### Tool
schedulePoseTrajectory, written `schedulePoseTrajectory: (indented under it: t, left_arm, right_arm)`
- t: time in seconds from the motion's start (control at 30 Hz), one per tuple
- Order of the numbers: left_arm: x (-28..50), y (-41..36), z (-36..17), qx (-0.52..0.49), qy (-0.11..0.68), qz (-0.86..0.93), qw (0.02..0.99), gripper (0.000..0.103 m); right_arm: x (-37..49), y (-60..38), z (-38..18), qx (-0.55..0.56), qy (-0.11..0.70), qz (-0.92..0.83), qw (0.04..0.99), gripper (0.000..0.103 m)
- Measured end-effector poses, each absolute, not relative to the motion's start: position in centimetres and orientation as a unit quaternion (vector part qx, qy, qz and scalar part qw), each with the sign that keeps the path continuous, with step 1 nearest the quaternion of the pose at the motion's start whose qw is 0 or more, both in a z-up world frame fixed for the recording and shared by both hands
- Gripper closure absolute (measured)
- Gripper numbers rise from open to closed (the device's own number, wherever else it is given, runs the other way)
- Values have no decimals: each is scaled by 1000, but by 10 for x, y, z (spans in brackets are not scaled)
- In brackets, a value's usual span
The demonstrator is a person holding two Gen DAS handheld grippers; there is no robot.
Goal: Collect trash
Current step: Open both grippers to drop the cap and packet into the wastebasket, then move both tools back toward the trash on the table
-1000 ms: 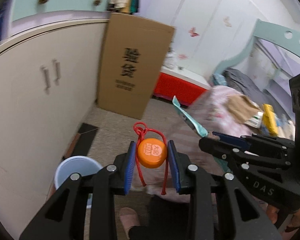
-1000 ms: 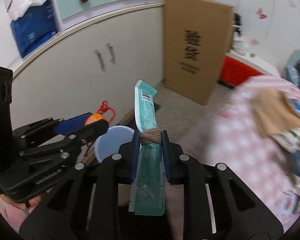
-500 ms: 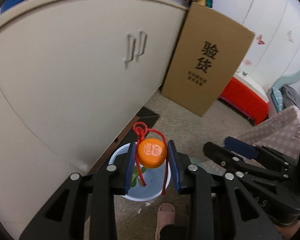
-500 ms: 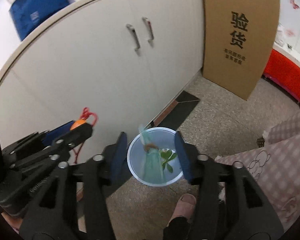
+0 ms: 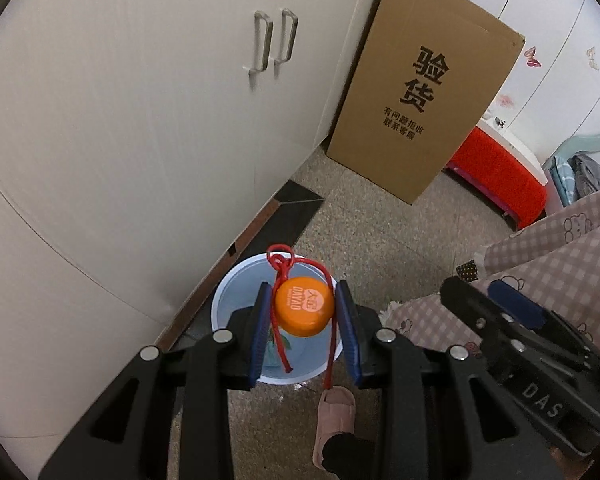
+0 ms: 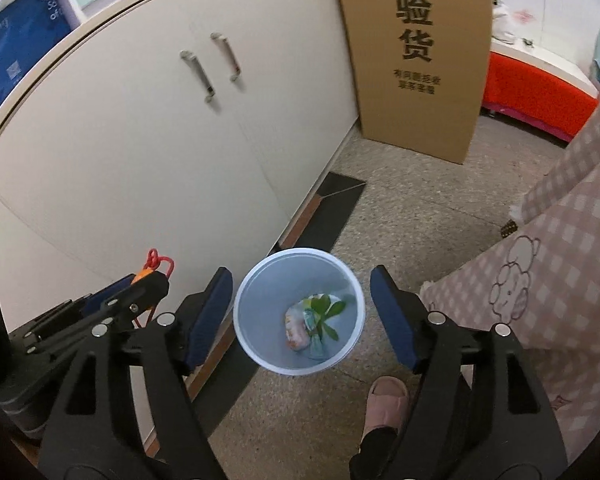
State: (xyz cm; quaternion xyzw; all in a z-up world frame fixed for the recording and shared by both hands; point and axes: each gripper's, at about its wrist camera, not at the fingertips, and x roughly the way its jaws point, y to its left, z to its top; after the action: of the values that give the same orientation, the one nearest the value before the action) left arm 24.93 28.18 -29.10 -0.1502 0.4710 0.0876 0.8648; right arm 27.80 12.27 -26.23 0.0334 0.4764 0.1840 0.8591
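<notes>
I am hovering my right hand-held gripper (image 6: 302, 318) with jaws spread wide and empty over the pale blue bin (image 6: 244, 300) on the floor, where wrappers and green leaves (image 6: 314, 322) are lying already. My left hand-held gripper (image 5: 303, 320) is clamping an orange cap (image 5: 304, 306) (red string attached) above the bin, waiting to be dropped.

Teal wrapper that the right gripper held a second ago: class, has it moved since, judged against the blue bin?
Yes. It has left the right gripper, whose jaws now stand open, and lies inside the blue bin as a teal wrapper among leaves.
</notes>
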Motion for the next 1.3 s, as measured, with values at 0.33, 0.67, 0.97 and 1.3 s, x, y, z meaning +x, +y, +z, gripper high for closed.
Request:
schedulePoseTrajectory:
  t: [0.33, 0.67, 0.97, 1.3]
  left_arm:
    - [269, 276, -298, -143, 481, 91, 860, 71]
    - [279, 283, -298, -172, 476, 128, 853, 24]
    - [267, 278, -289, -164, 476, 137, 853, 23]
    - [227, 270, -235, -161, 437, 163, 870, 23]
  right_arm:
    - [280, 117, -260, 52, 469, 180, 863, 29]
    - [280, 99, -251, 93, 445, 166, 875, 27]
    - [277, 99, -253, 90, 457, 172, 868, 27]
    - [249, 91, -214, 90, 429, 227, 869, 27]
